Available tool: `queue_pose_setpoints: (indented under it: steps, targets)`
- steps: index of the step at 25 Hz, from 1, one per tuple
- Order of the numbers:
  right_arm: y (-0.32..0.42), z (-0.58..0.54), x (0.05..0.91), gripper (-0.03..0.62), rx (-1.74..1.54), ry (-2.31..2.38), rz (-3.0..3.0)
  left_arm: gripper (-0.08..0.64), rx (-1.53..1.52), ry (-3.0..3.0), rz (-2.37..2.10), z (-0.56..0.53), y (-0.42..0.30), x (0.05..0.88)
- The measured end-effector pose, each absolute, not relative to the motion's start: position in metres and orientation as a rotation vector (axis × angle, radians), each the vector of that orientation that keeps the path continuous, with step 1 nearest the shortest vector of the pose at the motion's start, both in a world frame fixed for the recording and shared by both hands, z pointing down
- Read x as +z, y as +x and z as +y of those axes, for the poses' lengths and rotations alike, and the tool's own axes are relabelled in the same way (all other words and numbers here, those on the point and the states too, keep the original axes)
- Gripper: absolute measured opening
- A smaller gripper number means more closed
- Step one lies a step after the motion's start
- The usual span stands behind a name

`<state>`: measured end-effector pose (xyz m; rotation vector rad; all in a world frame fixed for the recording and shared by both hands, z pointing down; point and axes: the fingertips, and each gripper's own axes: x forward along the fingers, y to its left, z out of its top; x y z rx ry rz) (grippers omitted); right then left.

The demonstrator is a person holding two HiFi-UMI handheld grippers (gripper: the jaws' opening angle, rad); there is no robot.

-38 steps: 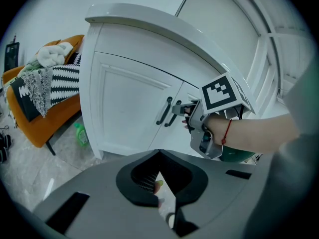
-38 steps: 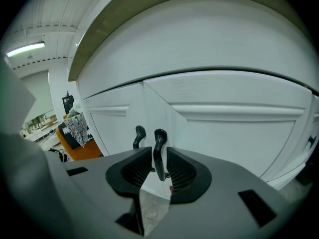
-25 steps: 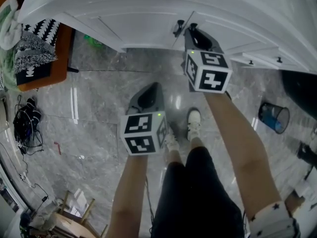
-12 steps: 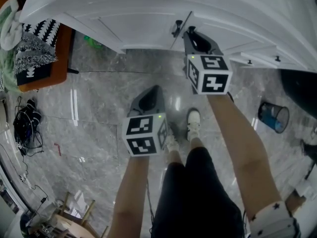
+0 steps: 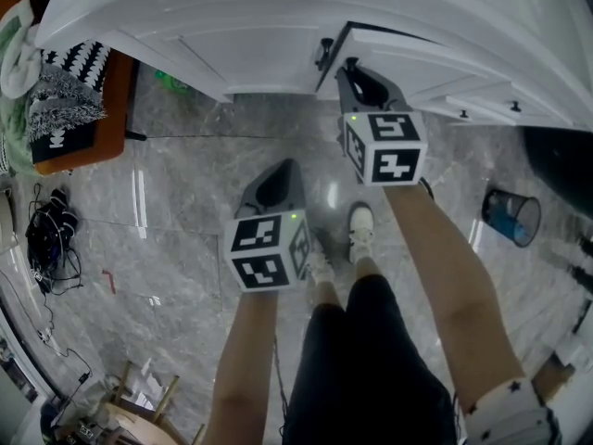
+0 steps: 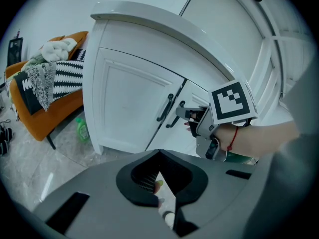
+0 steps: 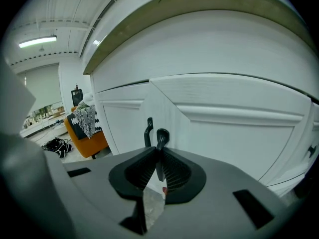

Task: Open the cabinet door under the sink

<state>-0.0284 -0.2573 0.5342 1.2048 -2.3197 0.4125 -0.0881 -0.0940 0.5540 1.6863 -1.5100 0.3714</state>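
The white sink cabinet [image 5: 232, 35] fills the top of the head view. Its right door [image 5: 422, 56] stands slightly ajar, its edge swung out from the left door [image 5: 250, 49]. My right gripper [image 5: 349, 66] is shut on the right door's black handle [image 7: 161, 136]; the left gripper view shows this grip side-on, the right gripper [image 6: 192, 114] on that handle [image 6: 174, 119]. The left door's handle [image 7: 148, 130] sits just beside it, untouched. My left gripper [image 5: 285, 167] hangs shut and empty over the grey floor, well back from the cabinet [image 6: 124, 98].
An orange couch [image 5: 88, 119] piled with blankets stands left of the cabinet, a green bottle [image 5: 171, 74] on the floor beside it. A small bin [image 5: 512, 218] sits at right. Cables and shoes [image 5: 46, 235] lie at left. The person's feet [image 5: 361, 225] are under the grippers.
The right door has swung from shut to slightly ajar as my right gripper drew back and left with the handle. The left gripper has barely moved.
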Motion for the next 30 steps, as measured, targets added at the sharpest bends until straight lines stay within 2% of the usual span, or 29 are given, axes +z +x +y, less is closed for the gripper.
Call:
queue_pose_setpoints:
  steps: [30]
  targets:
    - [-0.008,-0.208,0.533,0.046,0.444,1.251,-2.296,0.003,0.392,1.719,-1.49,-0.08,-0.071,0.543]
